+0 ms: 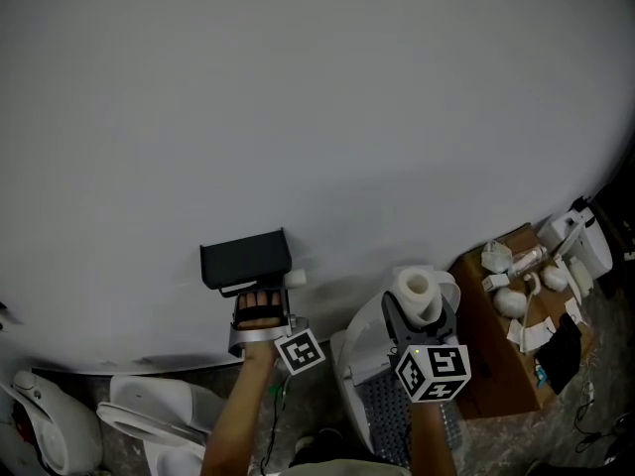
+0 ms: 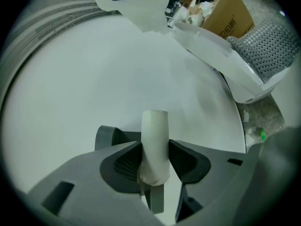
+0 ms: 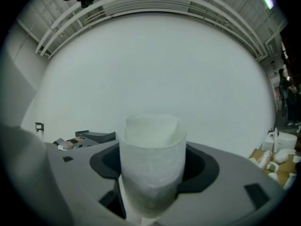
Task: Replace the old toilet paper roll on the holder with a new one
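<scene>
In the head view, a black holder [image 1: 246,259] is fixed to the white wall [image 1: 317,87]. The left tongs [image 1: 270,296] reach up just beneath it, with a thin white old roll core [image 1: 295,278] beside the holder's lower right corner. Well apart to the right, the right tongs [image 1: 421,315] carry a full new toilet paper roll [image 1: 417,291] upright, near a cardboard box [image 1: 496,365]. In the left gripper view, the left tongs [image 2: 155,149] are drawn in narrow, both pads pressing on the bare old roll core [image 2: 155,126], which stands against plain wall. In the right gripper view, the right tongs [image 3: 153,161] stand wide, clamped on the fat new toilet paper roll [image 3: 153,140]. The holder [image 3: 96,136] shows low at the left.
</scene>
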`<move>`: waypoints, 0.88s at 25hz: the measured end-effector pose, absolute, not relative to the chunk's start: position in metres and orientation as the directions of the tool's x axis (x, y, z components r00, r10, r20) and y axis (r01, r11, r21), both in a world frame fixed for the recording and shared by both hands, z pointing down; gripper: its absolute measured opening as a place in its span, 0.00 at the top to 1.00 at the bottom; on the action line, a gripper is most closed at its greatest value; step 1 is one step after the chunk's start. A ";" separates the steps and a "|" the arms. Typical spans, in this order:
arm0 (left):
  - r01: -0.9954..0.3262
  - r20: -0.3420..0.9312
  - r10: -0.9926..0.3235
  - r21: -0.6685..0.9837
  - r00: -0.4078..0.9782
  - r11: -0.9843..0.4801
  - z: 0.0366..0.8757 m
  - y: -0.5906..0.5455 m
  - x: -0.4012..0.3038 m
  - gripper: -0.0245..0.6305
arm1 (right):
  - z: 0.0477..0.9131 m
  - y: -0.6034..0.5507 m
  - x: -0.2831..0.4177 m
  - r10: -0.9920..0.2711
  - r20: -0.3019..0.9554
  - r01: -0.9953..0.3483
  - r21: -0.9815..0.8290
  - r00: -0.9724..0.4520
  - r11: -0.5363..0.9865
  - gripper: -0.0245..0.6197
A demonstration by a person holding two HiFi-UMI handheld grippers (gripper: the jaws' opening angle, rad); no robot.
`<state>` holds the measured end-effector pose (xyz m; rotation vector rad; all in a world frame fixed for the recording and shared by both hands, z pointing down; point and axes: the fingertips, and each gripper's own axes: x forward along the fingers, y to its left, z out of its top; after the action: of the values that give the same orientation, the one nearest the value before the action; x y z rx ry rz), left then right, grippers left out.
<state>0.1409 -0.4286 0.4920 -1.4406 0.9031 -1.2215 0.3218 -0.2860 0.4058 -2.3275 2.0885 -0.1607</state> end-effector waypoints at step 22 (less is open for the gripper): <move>-0.096 0.263 -0.855 -0.936 0.446 -0.338 0.469 -0.385 0.231 0.68 | 0.405 -0.254 0.370 -0.974 0.072 -0.973 -0.068 0.215 -0.220 0.49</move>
<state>0.2312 -0.3852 0.4688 -1.7423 0.8218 -0.9958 0.3702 -0.2537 0.4048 -2.4422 1.9570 -0.1544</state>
